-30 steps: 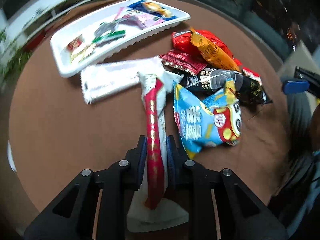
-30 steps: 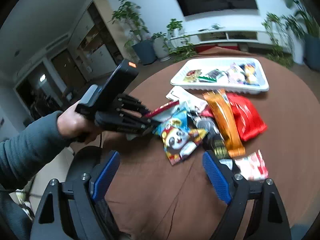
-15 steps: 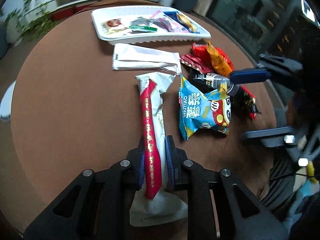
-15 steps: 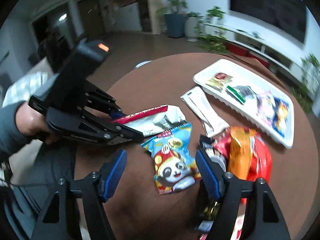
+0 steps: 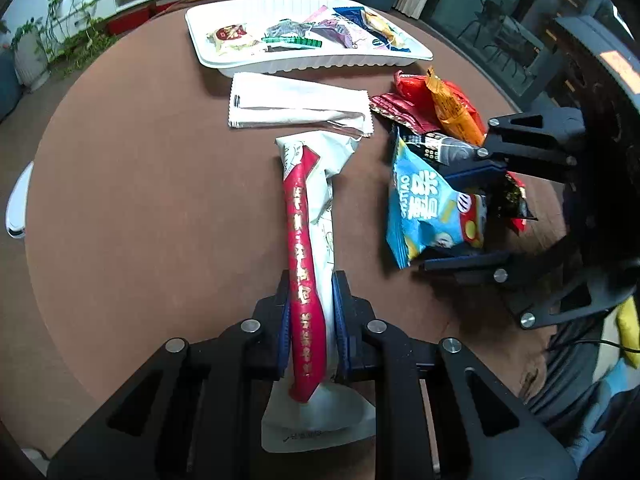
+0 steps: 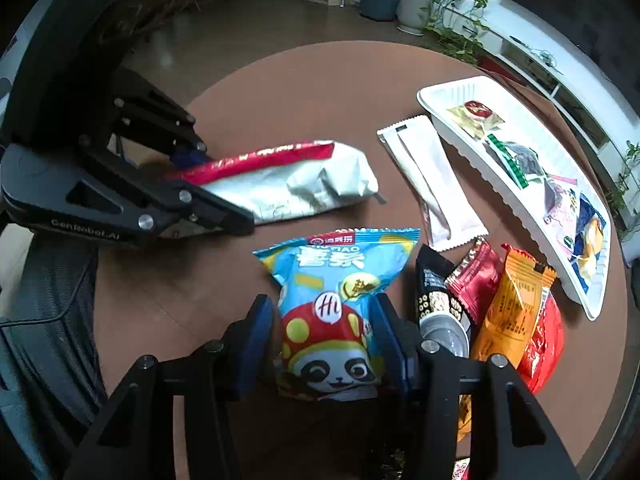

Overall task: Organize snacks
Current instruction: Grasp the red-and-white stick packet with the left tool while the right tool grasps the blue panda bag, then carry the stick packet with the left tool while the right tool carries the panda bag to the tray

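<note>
A long white packet with a red stripe point(image 5: 308, 208) point(image 6: 288, 184) lies along the brown round table point(image 5: 140, 200), and my left gripper point(image 5: 310, 292) point(image 6: 224, 184) is shut on its near end. My right gripper point(image 6: 322, 304) point(image 5: 436, 222) straddles a blue panda chip bag point(image 6: 332, 300) point(image 5: 424, 208). Its jaws are closing with the bag between them, and the pads are almost on the bag's sides. A white tray point(image 5: 304, 67) point(image 6: 480, 168) at the far side holds several small snacks.
A flat white packet point(image 5: 296, 106) point(image 6: 432, 184) lies in front of the tray. Right of the blue bag is a pile: an orange packet point(image 6: 512, 312), a red bag point(image 6: 544, 344), a dark red packet point(image 6: 476, 276) and a black packet point(image 6: 436, 300). A white object point(image 5: 16, 204) sits at the table's left edge.
My right gripper has come down over the blue panda bag and its jaws have narrowed around it. My left gripper has rolled a little with the striped packet still in it.
</note>
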A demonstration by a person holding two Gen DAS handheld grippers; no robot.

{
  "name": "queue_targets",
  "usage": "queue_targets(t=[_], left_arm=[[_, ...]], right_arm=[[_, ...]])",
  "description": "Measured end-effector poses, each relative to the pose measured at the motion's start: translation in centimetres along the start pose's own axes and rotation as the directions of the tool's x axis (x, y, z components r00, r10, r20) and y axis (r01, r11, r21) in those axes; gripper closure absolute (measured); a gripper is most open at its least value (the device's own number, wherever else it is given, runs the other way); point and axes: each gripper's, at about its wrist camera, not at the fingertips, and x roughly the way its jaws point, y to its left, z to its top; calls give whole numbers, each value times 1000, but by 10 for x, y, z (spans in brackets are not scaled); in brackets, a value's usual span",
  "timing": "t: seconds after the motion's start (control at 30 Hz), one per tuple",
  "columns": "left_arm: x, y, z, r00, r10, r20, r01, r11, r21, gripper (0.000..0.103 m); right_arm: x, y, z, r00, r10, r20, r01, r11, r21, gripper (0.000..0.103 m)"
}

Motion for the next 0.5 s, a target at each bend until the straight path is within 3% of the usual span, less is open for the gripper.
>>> queue_targets(t=[0.13, 0.5], left_arm=[[1, -3, -1, 999, 15, 34, -15, 1000, 5, 87], [-9, 3, -11, 993, -40, 108, 48, 996, -69, 89]], right_arm=[[-1, -2, -1, 1000, -4, 2, 4, 999, 41, 64], [-18, 3, -19, 997, 4, 82, -19, 982, 186, 73]])
